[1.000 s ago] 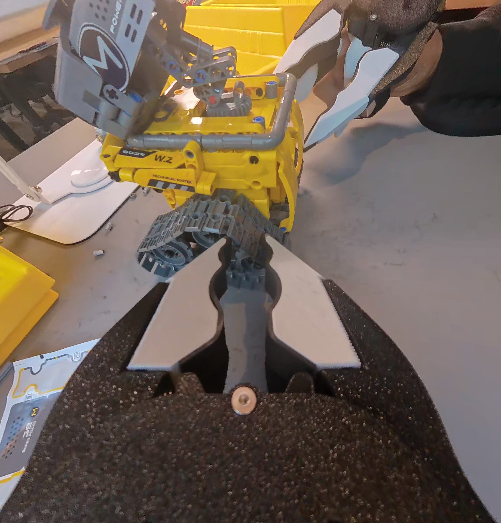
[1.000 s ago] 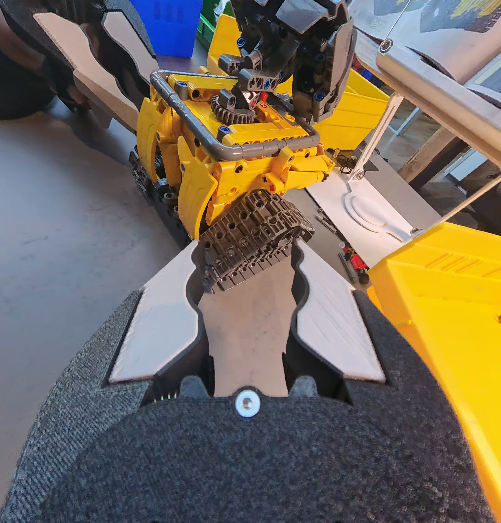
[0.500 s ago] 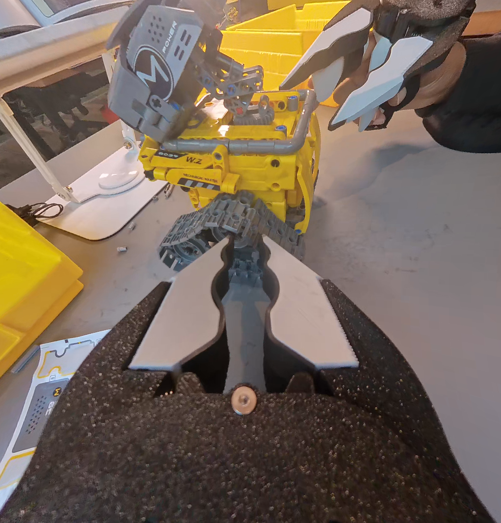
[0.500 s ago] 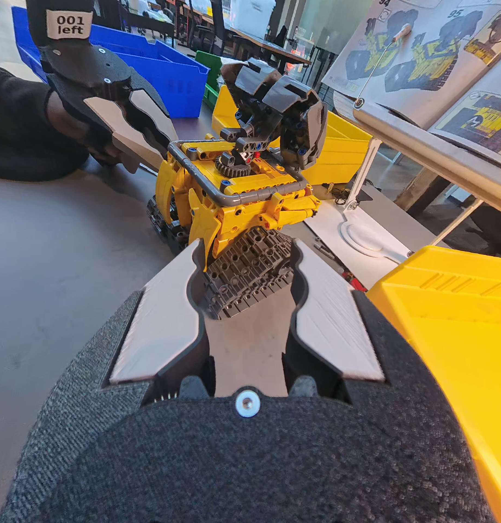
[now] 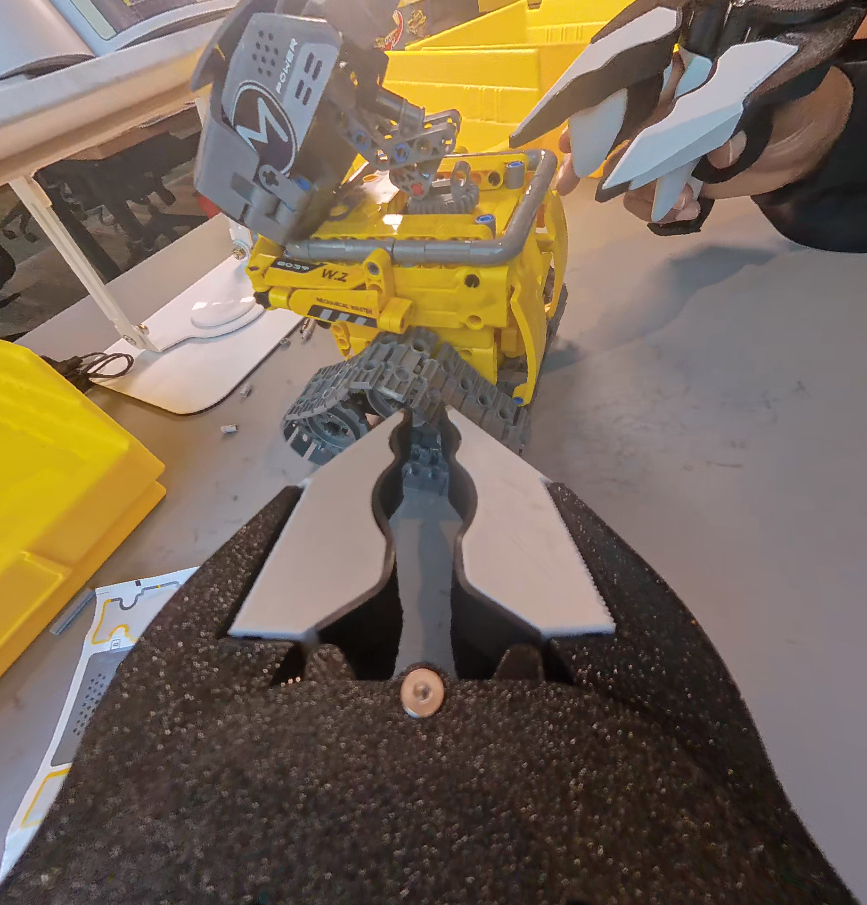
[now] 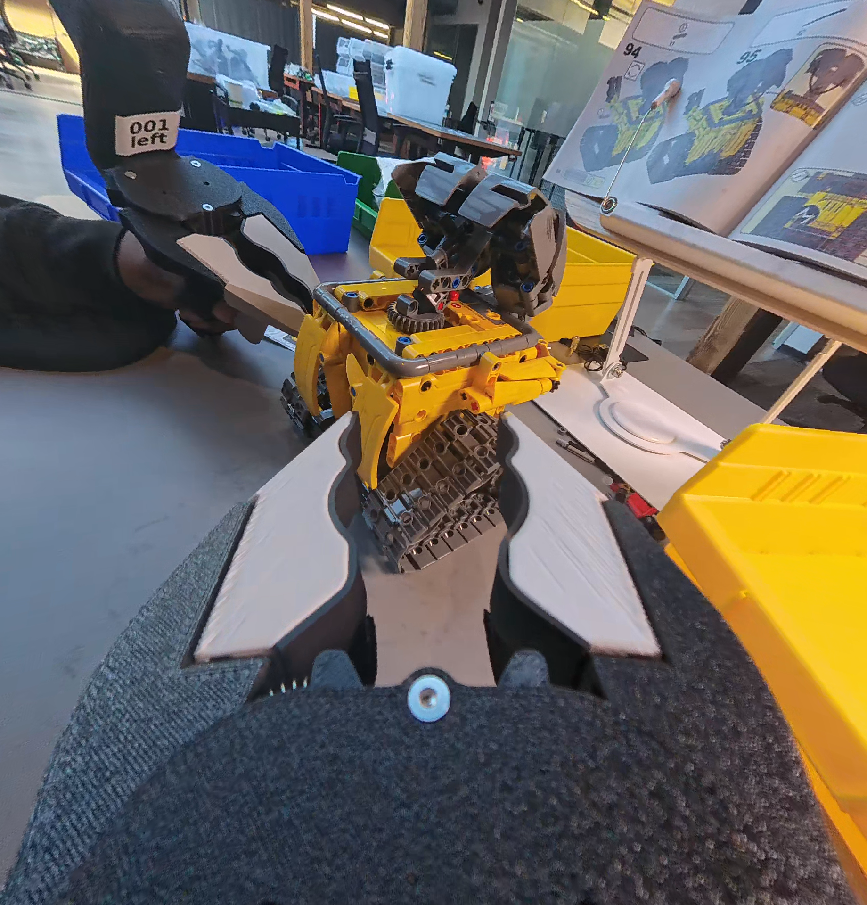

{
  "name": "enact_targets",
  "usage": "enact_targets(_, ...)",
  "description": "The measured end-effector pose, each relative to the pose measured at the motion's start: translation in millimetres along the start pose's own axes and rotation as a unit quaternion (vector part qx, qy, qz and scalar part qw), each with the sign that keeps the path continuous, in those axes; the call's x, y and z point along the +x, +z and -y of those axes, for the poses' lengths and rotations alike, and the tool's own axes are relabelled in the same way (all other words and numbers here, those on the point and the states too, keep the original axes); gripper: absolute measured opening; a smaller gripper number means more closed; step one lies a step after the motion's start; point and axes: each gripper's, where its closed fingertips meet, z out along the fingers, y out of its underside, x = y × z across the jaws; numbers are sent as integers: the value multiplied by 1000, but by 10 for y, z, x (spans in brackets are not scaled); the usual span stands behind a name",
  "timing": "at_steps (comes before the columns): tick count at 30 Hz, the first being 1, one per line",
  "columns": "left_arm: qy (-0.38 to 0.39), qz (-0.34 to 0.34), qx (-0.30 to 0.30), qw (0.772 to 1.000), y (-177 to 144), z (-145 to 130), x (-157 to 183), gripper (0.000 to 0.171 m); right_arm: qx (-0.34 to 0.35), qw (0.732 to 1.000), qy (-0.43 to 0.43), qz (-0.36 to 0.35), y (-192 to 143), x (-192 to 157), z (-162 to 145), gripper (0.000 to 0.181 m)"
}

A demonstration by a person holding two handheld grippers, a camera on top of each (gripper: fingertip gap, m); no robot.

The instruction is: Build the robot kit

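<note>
Two grippers flank the yellow toy robot. Right gripper is spread wide around its grey track—gripping nothing. Left gripper is narrowly parted, tips at the other track—whether it pinches, I cannot tell.

Large yellow plastic bin at 3 o'clock cut by frame edge; open printed instruction booklet at 1 o'clock likewise.

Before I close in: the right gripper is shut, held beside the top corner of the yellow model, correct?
Not quite. The left wrist view shows the right gripper open, its jaws spread with nothing between them. The rest holds: it is beside the top corner of the yellow model.
</note>
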Motion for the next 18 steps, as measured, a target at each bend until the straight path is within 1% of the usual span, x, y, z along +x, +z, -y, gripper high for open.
enact_targets(4,14,6,-4,1000,-7,-2,6,9,2,1000,-6,-5,11,-30,19,53)
enact_targets(6,10,5,-2,1000,-7,-1,8,9,2,1000,-3,-14,22,-22,6,53)
enact_targets(11,1,6,15,1000,-30,43,-3,7,15,998,4,-54,-16,104,35,53)
enact_targets(14,6,16,26,1000,-66,90,-30,8,33,997,27,-71,-54,210,65,54)
enact_targets(18,2,41,56,998,-148,197,-129,10,42,994,67,-72,-69,284,26,54)
